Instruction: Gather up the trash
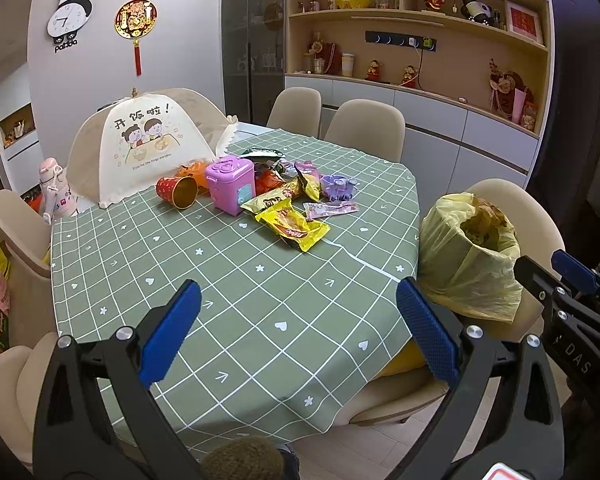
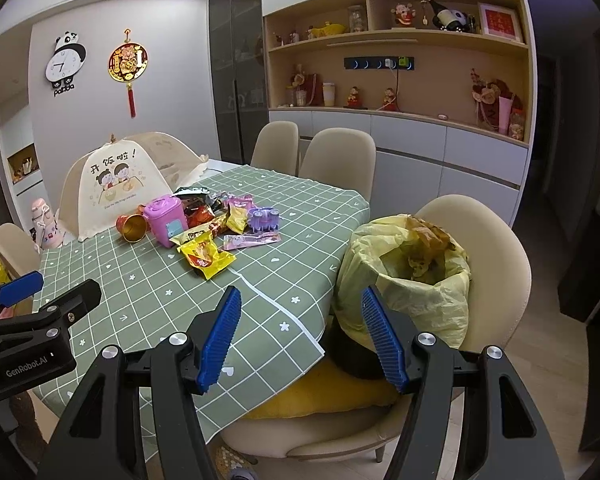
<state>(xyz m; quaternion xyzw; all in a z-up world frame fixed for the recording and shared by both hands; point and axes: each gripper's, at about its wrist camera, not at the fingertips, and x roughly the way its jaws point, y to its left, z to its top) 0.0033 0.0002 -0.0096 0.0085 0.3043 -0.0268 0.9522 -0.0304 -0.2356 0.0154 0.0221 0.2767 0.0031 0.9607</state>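
Most of the job looks undone: snack wrappers (image 1: 290, 222) lie heaped at centre frame on the bench (image 1: 220, 300), the lined bin (image 2: 412, 276) waits lower right, both grippers' fingers (image 1: 172, 332) spread wide, empty.

Mesh food cover (image 1: 140, 148) on green checked tablecloth (image 1: 236, 304); panda clock (image 1: 69, 16) on wall; beige chairs (image 1: 364, 128) around

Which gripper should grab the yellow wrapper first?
Probably the left gripper: its open jaws face the table, straight toward the yellow wrapper. The right gripper, also open, hangs off the table's edge, closer to the trash bag.
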